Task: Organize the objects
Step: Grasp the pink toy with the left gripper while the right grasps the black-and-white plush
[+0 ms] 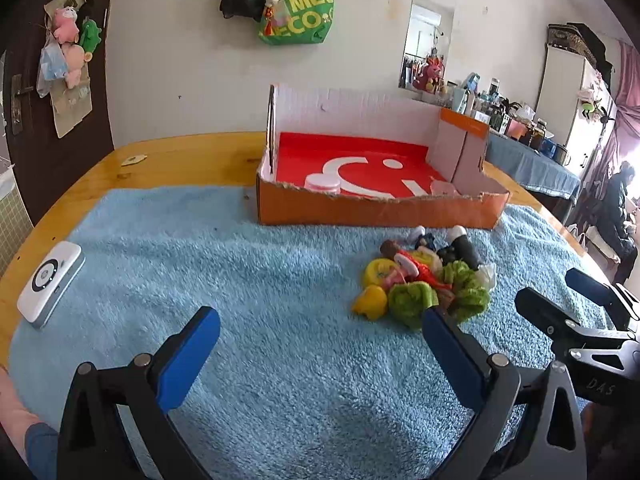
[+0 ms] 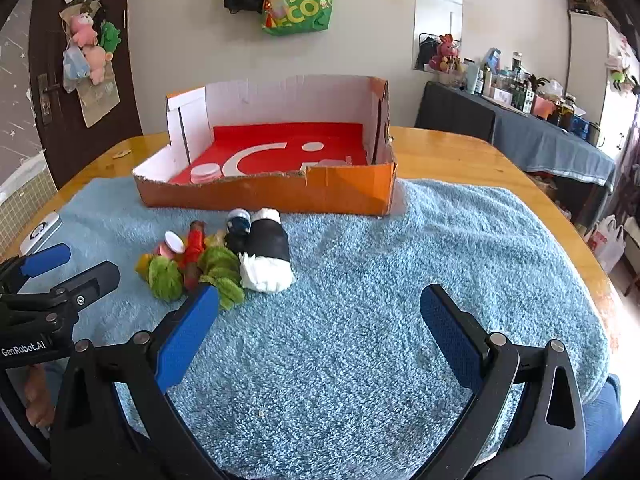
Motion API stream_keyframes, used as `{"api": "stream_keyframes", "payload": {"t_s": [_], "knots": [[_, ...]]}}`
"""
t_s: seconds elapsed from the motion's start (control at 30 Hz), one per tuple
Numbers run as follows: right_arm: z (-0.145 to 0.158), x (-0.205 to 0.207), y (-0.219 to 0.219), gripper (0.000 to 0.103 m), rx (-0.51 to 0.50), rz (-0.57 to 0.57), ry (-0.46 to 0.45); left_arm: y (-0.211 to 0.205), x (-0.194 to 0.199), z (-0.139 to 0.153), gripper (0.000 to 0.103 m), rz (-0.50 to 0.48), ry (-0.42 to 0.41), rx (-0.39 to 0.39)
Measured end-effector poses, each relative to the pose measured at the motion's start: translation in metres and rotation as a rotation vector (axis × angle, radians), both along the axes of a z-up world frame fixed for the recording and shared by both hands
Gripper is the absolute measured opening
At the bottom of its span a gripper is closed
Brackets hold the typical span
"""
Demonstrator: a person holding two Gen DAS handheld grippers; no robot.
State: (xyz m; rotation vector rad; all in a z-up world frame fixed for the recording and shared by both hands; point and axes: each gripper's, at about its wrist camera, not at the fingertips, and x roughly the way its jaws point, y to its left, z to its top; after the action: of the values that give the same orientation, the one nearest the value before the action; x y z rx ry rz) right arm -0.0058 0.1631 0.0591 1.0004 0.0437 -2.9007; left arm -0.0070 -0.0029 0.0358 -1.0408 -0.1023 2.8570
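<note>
I hold both hand-held grippers, left (image 1: 320, 336) and right (image 2: 320, 320), spread and empty above the towel (image 2: 360, 300); the toy pile (image 2: 216, 256) before the box (image 2: 272, 196) looks tangled, so I may snag neighbours.

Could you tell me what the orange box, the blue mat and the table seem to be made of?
The orange box looks like corrugated cardboard: its torn front edge is ragged and the inner walls are matte white. The blue mat looks like fluffy terry or fleece fabric, with a looped, shaggy pile. The table appears to be varnished wood, showing grain and a glossy sheen.
</note>
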Motion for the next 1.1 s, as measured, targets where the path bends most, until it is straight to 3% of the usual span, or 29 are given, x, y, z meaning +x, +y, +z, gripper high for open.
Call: {"api": "stream_keyframes", "payload": {"t_s": [0.87, 1.1], "knots": [[-0.006, -0.029, 0.013, 0.103, -0.09, 0.023, -0.069, 0.01, -0.018, -0.005, 0.101, -0.071, -0.064, 0.009], [0.0, -0.04, 0.015, 0.103, -0.104, 0.042, -0.078, 0.006, -0.033, -0.001, 0.1, -0.129, -0.096, -0.046]]}}
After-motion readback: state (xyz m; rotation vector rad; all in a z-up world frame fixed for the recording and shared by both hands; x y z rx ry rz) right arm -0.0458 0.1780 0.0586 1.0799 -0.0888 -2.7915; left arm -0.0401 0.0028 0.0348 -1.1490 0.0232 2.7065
